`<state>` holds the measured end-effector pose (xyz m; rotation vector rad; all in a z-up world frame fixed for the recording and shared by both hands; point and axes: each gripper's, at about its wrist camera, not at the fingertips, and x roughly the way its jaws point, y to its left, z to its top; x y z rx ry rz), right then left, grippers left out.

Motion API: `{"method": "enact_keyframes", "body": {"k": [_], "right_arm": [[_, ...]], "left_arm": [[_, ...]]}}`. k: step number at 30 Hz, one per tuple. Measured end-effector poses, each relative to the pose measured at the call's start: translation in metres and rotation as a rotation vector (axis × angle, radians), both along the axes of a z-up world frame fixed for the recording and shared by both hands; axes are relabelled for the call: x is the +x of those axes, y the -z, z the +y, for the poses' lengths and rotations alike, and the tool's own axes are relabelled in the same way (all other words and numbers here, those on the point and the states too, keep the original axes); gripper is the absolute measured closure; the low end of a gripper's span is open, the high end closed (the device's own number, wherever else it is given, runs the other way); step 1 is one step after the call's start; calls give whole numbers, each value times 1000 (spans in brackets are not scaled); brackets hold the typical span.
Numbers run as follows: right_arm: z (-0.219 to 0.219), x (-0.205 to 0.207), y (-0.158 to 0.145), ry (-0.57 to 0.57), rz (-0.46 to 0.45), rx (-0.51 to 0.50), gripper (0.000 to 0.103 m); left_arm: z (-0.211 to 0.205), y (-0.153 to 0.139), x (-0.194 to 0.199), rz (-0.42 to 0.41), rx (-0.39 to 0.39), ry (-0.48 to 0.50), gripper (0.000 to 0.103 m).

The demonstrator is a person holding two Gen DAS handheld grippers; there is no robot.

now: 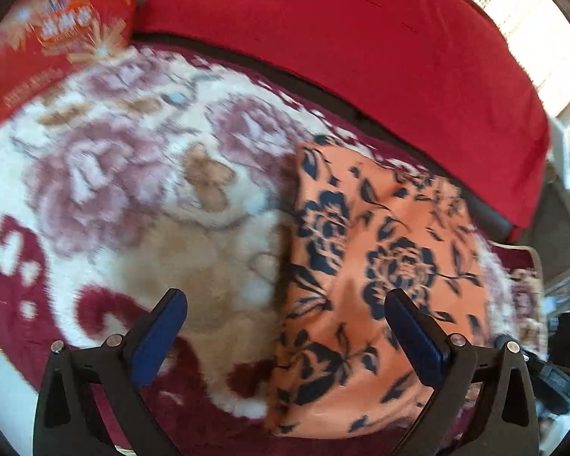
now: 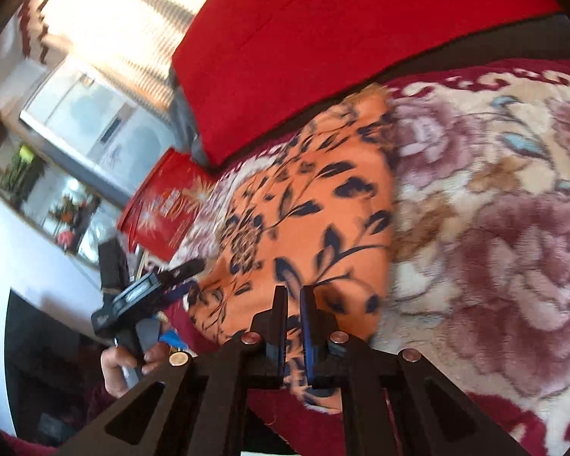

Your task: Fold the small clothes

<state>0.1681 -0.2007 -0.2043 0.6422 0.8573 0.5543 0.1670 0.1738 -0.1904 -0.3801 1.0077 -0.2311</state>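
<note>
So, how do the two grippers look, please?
Both are black plastic. The left gripper has two flat fingers with dark blue pads, round silver bolt heads at the joints and triangular cut-outs in its side struts. The right gripper has the same build. No cable or sleeve is visible.

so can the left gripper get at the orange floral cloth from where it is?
Probably yes. The left gripper hangs open right over the orange floral cloth, which lies flat on the blanket with nothing between them.
</note>
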Motion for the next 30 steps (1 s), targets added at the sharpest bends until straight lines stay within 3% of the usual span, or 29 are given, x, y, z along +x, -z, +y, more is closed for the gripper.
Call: {"method": "enact_keyframes", "body": {"k": [2, 4, 6, 7, 8, 9, 10, 13, 18, 30], "right_arm": [[-12, 1, 4, 30, 22, 7, 94], [-22, 5, 10, 38, 59, 49, 93], [-26, 6, 15, 41, 76, 62, 87], [-27, 8, 16, 38, 82, 73, 70], [-30, 7, 15, 37, 78, 87, 42], [-31, 5, 13, 45, 68, 96, 29], [-32, 1, 9, 65, 33, 105, 22], [-32, -3, -4, 81, -49, 106, 22], [-35, 9, 10, 113, 34, 148, 22], [-28, 17, 14, 117, 13, 171, 22]], "left_arm": [[5, 8, 6, 48, -61, 9, 0], [5, 13, 7, 68, -71, -9, 0], [5, 15, 7, 75, -67, -17, 0], [3, 13, 6, 66, -66, -23, 0], [2, 11, 6, 50, -57, -33, 0], [1, 7, 5, 18, -18, -49, 0], [-3, 5, 4, 2, 26, -56, 0], [-22, 10, 5, 19, 150, -23, 0], [-47, 18, 3, 17, 277, 28, 0], [-41, 5, 2, -53, 362, -48, 0]]}}
